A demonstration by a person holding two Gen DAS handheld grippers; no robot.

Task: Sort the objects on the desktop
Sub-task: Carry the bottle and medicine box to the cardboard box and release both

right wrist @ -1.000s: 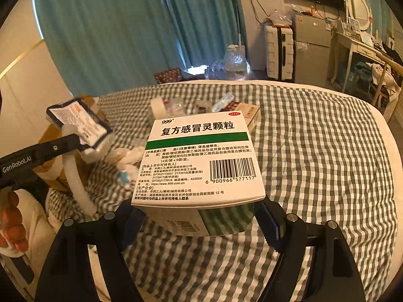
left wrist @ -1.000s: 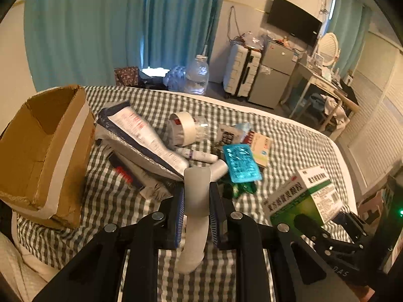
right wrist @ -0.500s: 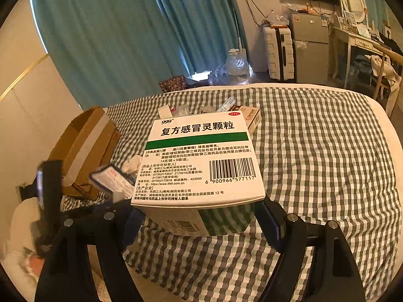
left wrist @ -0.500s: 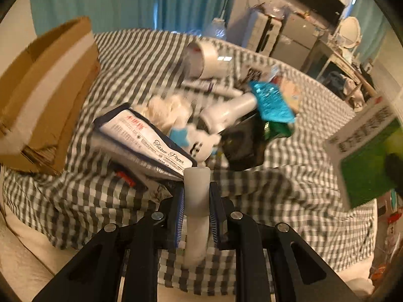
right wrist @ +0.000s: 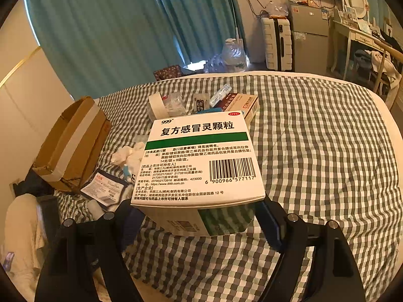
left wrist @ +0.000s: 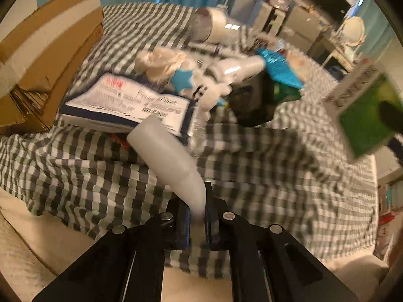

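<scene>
Lowered toward checkered bed (left wrist: 252, 176): left tongs (left wrist: 196, 216), just closed tighter, pinching white tube (left wrist: 171, 161); right tongs (right wrist: 199, 216) clamping medicine box (right wrist: 201, 156) above bed.

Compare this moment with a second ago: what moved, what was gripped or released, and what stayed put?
The left gripper has dropped toward the near edge of the checked cloth; its jaws have just been closing tighter on the white tube, which now leans left instead of standing straight. Nothing was released. The right gripper holds the medicine box as before; the cardboard box and the clutter have not moved.
</scene>
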